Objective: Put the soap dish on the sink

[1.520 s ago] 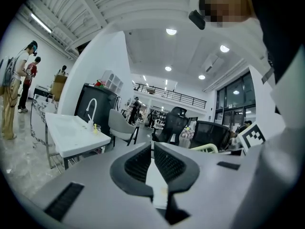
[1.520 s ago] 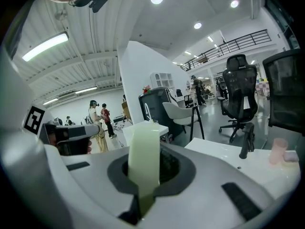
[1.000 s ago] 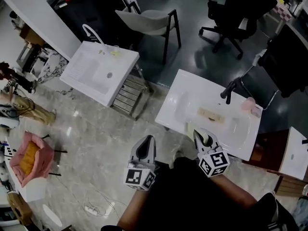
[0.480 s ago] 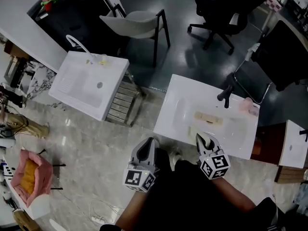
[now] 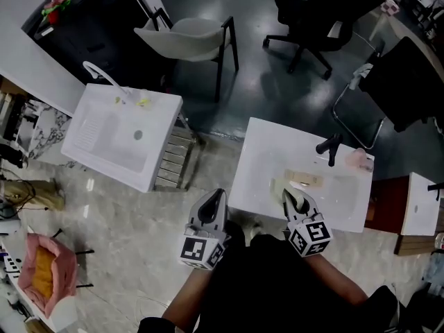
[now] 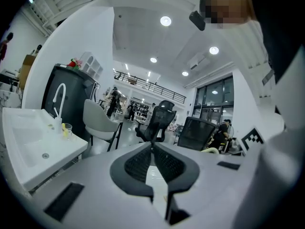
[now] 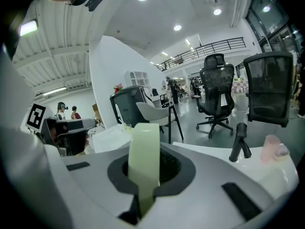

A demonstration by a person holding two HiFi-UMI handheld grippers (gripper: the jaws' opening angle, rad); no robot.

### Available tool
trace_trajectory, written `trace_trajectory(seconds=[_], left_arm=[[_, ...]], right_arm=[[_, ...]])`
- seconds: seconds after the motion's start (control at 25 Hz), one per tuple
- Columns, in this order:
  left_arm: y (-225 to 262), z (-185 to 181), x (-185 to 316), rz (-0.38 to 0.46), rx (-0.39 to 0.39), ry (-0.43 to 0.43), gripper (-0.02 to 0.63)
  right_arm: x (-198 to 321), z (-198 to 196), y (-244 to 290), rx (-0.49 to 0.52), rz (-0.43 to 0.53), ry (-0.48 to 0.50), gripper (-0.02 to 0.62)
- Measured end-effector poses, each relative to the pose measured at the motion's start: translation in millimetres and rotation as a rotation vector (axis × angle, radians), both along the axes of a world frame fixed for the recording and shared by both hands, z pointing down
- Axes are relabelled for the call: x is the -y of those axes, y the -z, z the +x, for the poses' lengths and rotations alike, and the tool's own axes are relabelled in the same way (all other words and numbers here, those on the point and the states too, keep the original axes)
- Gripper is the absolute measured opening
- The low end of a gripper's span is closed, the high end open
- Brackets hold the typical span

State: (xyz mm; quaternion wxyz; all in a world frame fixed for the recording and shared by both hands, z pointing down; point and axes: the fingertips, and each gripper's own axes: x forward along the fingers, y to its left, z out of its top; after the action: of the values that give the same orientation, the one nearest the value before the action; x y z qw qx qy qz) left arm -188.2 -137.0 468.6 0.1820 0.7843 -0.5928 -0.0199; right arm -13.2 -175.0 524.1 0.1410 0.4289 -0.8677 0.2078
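Observation:
My right gripper (image 5: 291, 199) is shut on the pale green soap dish (image 7: 144, 162), which stands on edge between the jaws. In the head view the soap dish (image 5: 277, 186) pokes out over the front edge of the white sink (image 5: 262, 148). That sink has a black tap (image 5: 330, 146) at its back and a beige piece (image 5: 304, 180) lying in the basin. The left gripper (image 5: 216, 198) is shut with nothing in it and hangs just left of the sink's front corner. Seen in its own view, the left gripper (image 6: 153, 149) has its pads together.
A pink cup (image 5: 356, 158) stands at the sink's back right corner. A second white sink (image 5: 94, 151) with a white tap (image 5: 97, 72) stands to the left. A grey chair (image 5: 187, 30) and black office chairs (image 5: 316, 9) are behind. A pink basket (image 5: 41, 272) sits on the floor.
Both grippers have moved toward the right-hand sink. The right one, still shut on the soap dish, now reaches over the sink's front edge.

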Motion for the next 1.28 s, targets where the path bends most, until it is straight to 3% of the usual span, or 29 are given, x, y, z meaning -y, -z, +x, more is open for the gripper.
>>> trace_trajectory(seconds=[0.48, 0.72, 1.0, 1.28], left_arm=[[0, -26, 30, 0.014, -0.049, -0.135, 0.021], [-3, -42, 46, 0.03, -0.081, -0.183, 0.021], [-14, -54, 66, 0.023, -0.111, -0.25, 0.021], [-35, -58, 87, -0.019, -0.125, -0.239, 0.021]], right_arm=[[33, -26, 12, -0.023, 0.041, -0.136, 0.005], [45, -40, 8, -0.03, 0.012, -0.204, 0.005], [66, -60, 7, -0.046, -0.015, -0.214, 0.005], [86, -59, -7, -0.003, -0.079, -0.226, 0.005]])
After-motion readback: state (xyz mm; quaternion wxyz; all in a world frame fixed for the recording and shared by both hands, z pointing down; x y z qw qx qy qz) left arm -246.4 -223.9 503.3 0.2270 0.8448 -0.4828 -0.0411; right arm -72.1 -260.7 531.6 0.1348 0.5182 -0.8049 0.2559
